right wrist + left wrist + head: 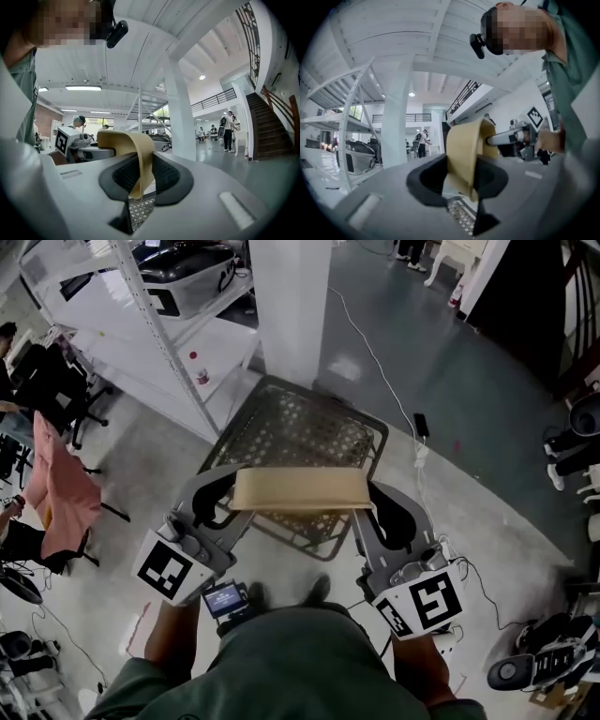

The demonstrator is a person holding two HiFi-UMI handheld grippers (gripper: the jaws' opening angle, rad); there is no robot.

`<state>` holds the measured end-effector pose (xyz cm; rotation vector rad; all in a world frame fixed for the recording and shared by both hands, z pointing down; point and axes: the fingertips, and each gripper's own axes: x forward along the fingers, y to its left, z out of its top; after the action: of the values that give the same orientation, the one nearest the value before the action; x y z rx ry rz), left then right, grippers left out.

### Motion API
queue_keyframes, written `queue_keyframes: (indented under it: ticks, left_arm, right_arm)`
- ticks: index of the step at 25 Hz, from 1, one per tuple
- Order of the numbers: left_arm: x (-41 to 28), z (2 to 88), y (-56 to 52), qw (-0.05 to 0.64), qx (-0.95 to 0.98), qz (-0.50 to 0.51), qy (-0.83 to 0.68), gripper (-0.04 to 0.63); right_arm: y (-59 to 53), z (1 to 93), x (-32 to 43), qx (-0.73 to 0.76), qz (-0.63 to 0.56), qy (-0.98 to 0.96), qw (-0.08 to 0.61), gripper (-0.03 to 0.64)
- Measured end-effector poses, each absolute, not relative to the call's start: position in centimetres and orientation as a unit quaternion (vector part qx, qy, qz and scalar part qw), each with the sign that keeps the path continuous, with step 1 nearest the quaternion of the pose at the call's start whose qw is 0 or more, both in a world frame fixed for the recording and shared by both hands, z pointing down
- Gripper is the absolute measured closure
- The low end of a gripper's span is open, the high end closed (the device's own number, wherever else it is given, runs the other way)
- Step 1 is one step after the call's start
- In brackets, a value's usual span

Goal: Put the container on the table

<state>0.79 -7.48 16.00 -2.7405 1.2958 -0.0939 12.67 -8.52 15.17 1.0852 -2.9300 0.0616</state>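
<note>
Left gripper view is showing the left tongs (pixel 457 176) pinching one short end wall of a tan shallow rectangular container (pixel 464 145), black pads sitting on either side of the wall. Right gripper view is showing the same at the other end: right tongs (pixel 140 173) pinching the opposite end wall of the container (pixel 126 140), pads pressing on both faces. Each gripper is also showing up in the other one's view, across the container: right tongs (pixel 520 136), left tongs (pixel 77 143).

Head view: left tongs (pixel 230 495) and right tongs (pixel 375 507) are holding the container (pixel 300 490) level between them in the air, open side up, both grippers pointing inward at it. Container is hanging over the near part of a dark perforated-metal counter (pixel 291 432) and is not resting on it. The mesh is peeking through under the jaws in both gripper views (pixel 461 215) (pixel 140 208).

Black-and-white marker cubes are sitting on the backs of the grippers, left (pixel 173 568) and right (pixel 427 601). Person's green shirt (pixel 300 662) is filling the bottom edge. Beyond the counter, a white square pillar (pixel 291 306) is standing on the grey floor (pixel 469 381), with a white metal shelving rack (pixel 159 324) to its left. A pink cloth (pixel 56 484) is draping over a chair at far left.
</note>
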Motion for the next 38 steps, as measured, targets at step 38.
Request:
queue_keyframes:
  ticks: [38]
  left_arm:
    - [-3.6, 26.8, -19.6, -0.04, -0.893, -0.077, 0.441, 0.476]
  right_arm:
    - [-21.3, 26.3, 8.3, 0.348, 0.104, -0.929, 0.069, 0.557]
